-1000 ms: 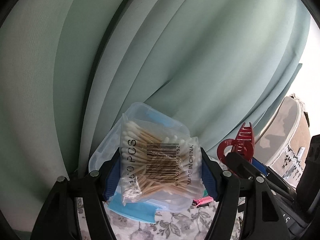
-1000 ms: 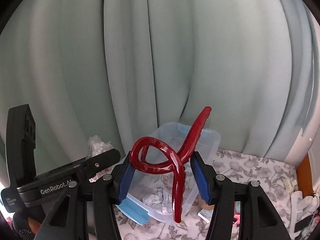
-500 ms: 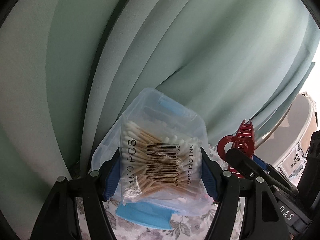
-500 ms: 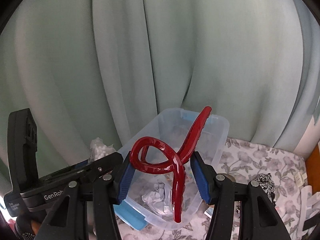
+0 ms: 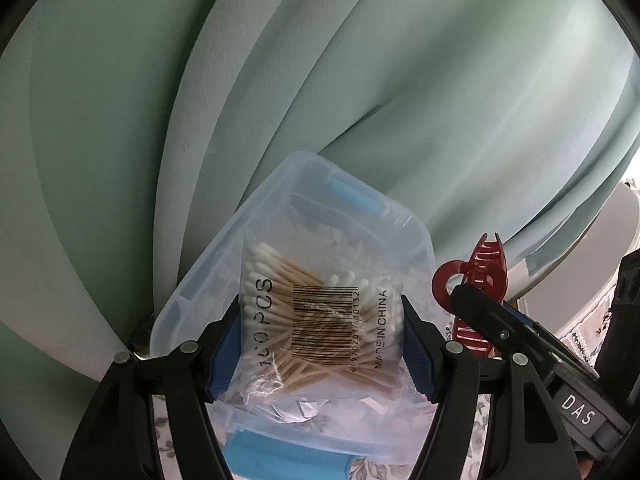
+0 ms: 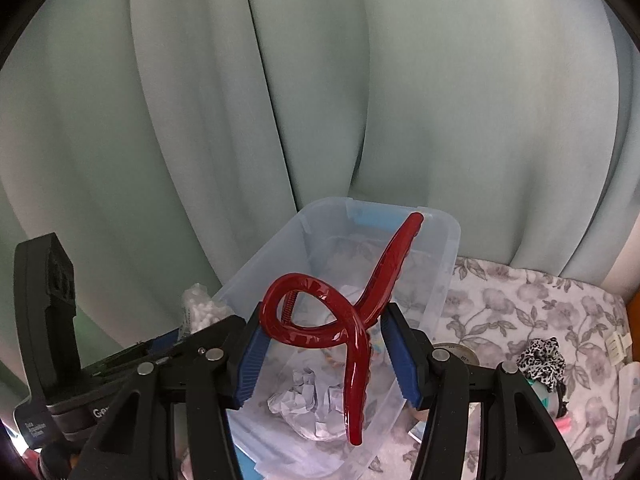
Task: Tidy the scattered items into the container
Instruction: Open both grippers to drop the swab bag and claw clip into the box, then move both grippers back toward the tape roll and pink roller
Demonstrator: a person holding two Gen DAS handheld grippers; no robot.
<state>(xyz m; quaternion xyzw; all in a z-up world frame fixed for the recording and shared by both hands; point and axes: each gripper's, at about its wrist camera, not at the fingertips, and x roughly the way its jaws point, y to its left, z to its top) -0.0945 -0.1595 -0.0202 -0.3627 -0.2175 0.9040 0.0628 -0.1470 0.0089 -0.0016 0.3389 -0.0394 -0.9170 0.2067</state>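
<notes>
My left gripper [image 5: 320,344] is shut on a clear bag of cotton swabs [image 5: 316,320] and holds it above the clear plastic container [image 5: 288,200] with blue latches. My right gripper [image 6: 324,352] is shut on a red hair claw clip [image 6: 352,312], held over the same container [image 6: 448,240]. The clip also shows in the left wrist view [image 5: 476,276], right of the bag. Crumpled white paper [image 6: 304,396] lies inside the container. The swab bag's top [image 6: 196,308] shows at the left in the right wrist view.
A pale green curtain [image 6: 320,100] hangs close behind the container. The floral cloth [image 6: 520,308] holds a leopard-print scrunchie [image 6: 540,360] and a tape roll [image 6: 456,352] at the right. A blue lid [image 5: 288,456] lies under the container's near edge.
Both grippers have moved forward and tilted down toward the container, which now fills more of each view. Both loads stay gripped.
</notes>
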